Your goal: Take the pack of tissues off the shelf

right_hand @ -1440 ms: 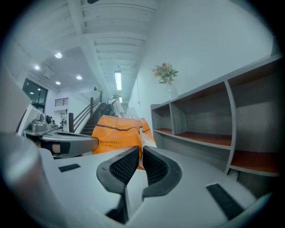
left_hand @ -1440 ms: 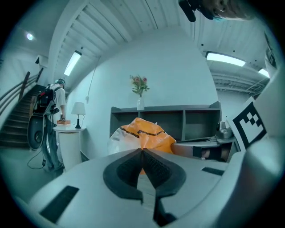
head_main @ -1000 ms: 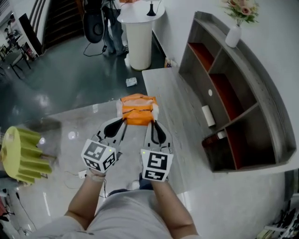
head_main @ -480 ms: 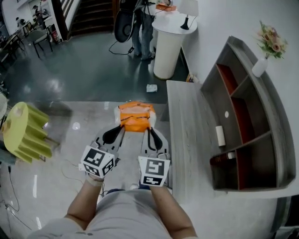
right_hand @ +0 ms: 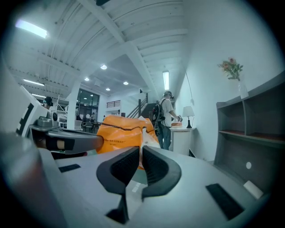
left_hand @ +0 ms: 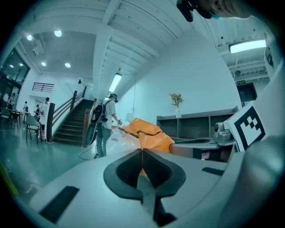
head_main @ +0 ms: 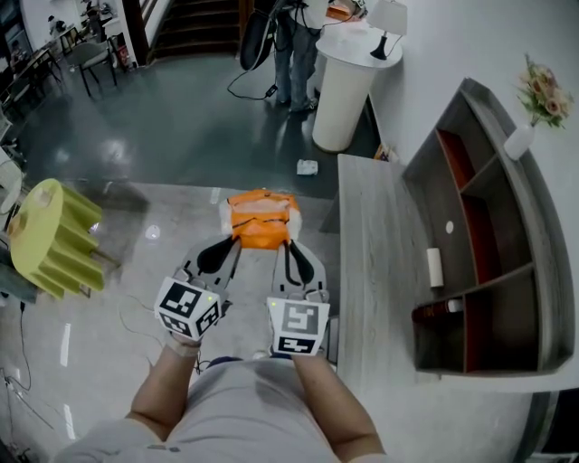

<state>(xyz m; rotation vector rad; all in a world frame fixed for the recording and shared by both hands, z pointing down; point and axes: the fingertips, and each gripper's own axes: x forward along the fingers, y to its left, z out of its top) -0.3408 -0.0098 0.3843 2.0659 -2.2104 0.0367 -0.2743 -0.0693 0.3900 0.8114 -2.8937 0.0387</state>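
The left gripper [head_main: 237, 242] has its jaws all but together, pinching a thin fold of the orange pack of tissues [head_main: 261, 217]. In the left gripper view the black pads meet on that fold, and the rest of the pack bulges out beyond them. The right gripper [head_main: 288, 244] has its jaws at a narrow slit, clamped on the pack's other edge. In the right gripper view a strip of the orange and pale wrapper sits between the pads. The two grippers lie side by side and point the same way, nearly level, with the pack hanging across their tips. Each marker cube faces up towards the head camera.

The pack is off the shelf [head_main: 507, 226] and in the air over the glossy grey floor [head_main: 136, 136]. It is just left of the pale wood-grain platform [head_main: 371, 244] and well apart from the shelf.

The shelf stands on that platform at the right, grey with red inner backs. A white roll [head_main: 435, 267] lies in one of its compartments, and a white vase of flowers [head_main: 520, 140] stands on its top.

Beyond the platform stands a white round desk [head_main: 348, 90] with a small lamp [head_main: 391, 18] on it. A person with a backpack [head_main: 289, 45] stands beside it, and a staircase [head_main: 190, 23] rises behind. A small white scrap [head_main: 308, 166] lies on the floor near the desk's foot. A yellow ribbed object [head_main: 50, 240] sits at the far left.
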